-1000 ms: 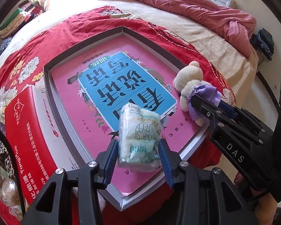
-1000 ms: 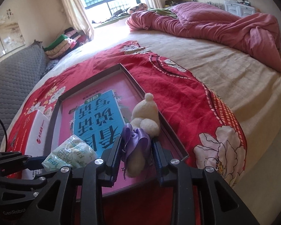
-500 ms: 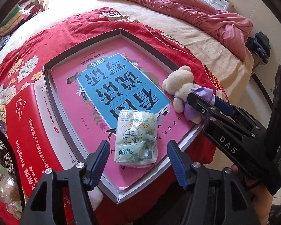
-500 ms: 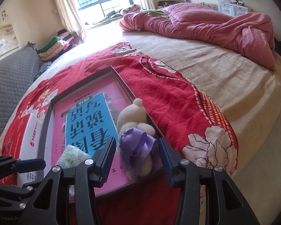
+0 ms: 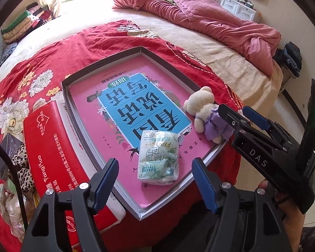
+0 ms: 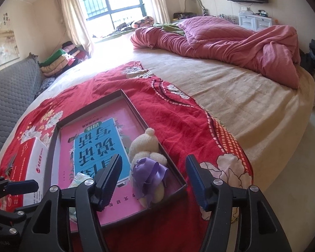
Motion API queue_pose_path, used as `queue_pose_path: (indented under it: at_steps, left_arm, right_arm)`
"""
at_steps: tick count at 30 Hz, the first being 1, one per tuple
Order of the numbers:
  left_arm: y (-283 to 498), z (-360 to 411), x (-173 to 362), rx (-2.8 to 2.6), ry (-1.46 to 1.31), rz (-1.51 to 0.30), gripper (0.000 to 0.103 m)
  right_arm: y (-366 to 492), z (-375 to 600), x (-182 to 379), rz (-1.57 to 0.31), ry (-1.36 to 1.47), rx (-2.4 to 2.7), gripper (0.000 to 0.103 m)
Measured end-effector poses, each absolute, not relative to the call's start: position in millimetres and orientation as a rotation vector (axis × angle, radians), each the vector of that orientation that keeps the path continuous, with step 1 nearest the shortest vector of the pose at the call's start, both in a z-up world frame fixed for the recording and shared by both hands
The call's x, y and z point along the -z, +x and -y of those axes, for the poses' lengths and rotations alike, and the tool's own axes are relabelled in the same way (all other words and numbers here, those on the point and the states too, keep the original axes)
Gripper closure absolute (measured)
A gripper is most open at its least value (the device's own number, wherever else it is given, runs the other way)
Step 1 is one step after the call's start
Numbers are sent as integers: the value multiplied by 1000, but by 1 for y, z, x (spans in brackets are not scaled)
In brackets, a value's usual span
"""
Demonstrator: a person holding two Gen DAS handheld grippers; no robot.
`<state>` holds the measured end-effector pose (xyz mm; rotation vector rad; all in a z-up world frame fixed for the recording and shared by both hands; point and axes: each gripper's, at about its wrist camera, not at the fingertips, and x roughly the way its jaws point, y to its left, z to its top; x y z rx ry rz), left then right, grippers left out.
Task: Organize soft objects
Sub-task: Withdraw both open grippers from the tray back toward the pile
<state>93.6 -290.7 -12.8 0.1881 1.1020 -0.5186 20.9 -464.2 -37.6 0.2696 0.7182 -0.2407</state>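
Left hand-held gripper [image 5: 154, 183]: jaws standing apart, having just been opening; the tissue pack [image 5: 158, 157] is lying flat between and beyond the blue pads, untouched by either. The pack is resting inside the shallow box [image 5: 103, 63], on the pink book cover [image 5: 90, 109], near the box's 6 o'clock corner in the left wrist view.

Right hand-held gripper [image 6: 154, 180]: jaws also apart, likewise just been opening. The plush bear [image 6: 146, 147] with the purple ribbon [image 6: 149, 173] is lying between the pads with a gap showing on both sides. The bear is sitting in the box against the rim at 3 o'clock, head pointing toward 12.

Edges: the box's nearest corner is coming close to the bed's front edge, over the red floral blanket [image 5: 52, 58]. A red-and-white carton [image 5: 50, 147] is lying just beside the box's rim at 9 o'clock.

Open room: bare pink cover is showing from the box centre toward 11 o'clock. Bare beige sheet [image 6: 241, 105] is spreading at 2 o'clock, up to the rumpled pink quilt [image 6: 220, 42].
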Motion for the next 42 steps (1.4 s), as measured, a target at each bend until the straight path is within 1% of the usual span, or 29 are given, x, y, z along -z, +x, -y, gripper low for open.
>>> queue_pose_path:
  at_steps: [2, 4, 13, 22, 28, 42]
  left_arm:
    - [93, 287, 8, 515, 179, -1090, 30]
    - [91, 282, 4, 509, 173, -1081, 23]
    - [81, 264, -7, 483, 152, -1046, 18]
    - [74, 243, -15, 449, 134, -1031, 17]
    - [66, 231, -15, 450, 117, -1036, 17]
    - [56, 188, -25, 422, 77, -1024, 17]
  right_arm:
    - [21, 461, 35, -718, 241, 253, 35]
    - [20, 458, 33, -714, 218, 273, 33]
    - [14, 442, 11, -652, 162, 292, 29]
    - [7, 410, -10, -606, 87, 275, 26]
    - [-5, 407, -26, -554, 64, 318, 26]
    - [-17, 376, -57, -515, 10, 262, 25]
